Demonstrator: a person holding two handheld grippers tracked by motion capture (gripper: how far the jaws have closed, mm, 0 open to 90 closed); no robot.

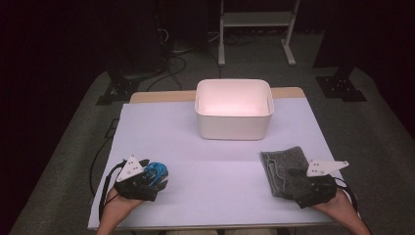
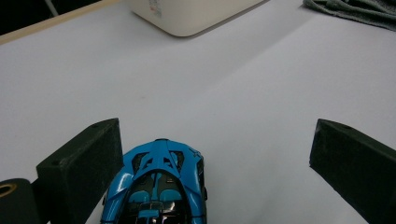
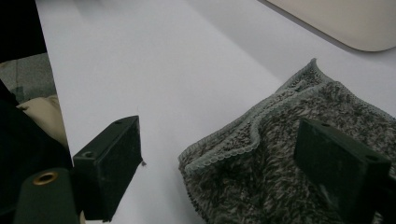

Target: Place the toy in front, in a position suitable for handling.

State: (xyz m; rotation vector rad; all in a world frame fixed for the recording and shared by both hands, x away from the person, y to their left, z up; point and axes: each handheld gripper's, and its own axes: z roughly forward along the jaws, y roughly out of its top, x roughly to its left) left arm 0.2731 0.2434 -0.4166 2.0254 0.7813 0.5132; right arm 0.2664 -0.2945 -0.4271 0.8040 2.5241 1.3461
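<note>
- In the high view the left gripper (image 1: 149, 175) sits at the lower left of the frame, over the white table (image 1: 215, 161), with the blue toy car (image 1: 155, 171) at its tip.
- In the left gripper view the toy car (image 2: 156, 186) lies at the bottom centre, between the two black jaws. It is close against the jaw on the frame's left and well apart from the one on the right, so the jaws stand released and grip nothing.
- The right gripper (image 1: 301, 176) is at the lower right of the high view, its tip over the near part of the grey cloth (image 1: 284, 169).
- In the right gripper view the folded cloth (image 3: 280, 163) fills the lower right. One jaw hangs above the cloth, the other over bare table at the frame's lower left. These jaws are spread too and clamp nothing.
- The white tub (image 1: 234, 108) stands at upper centre of the high view, well apart from both grippers.
</note>
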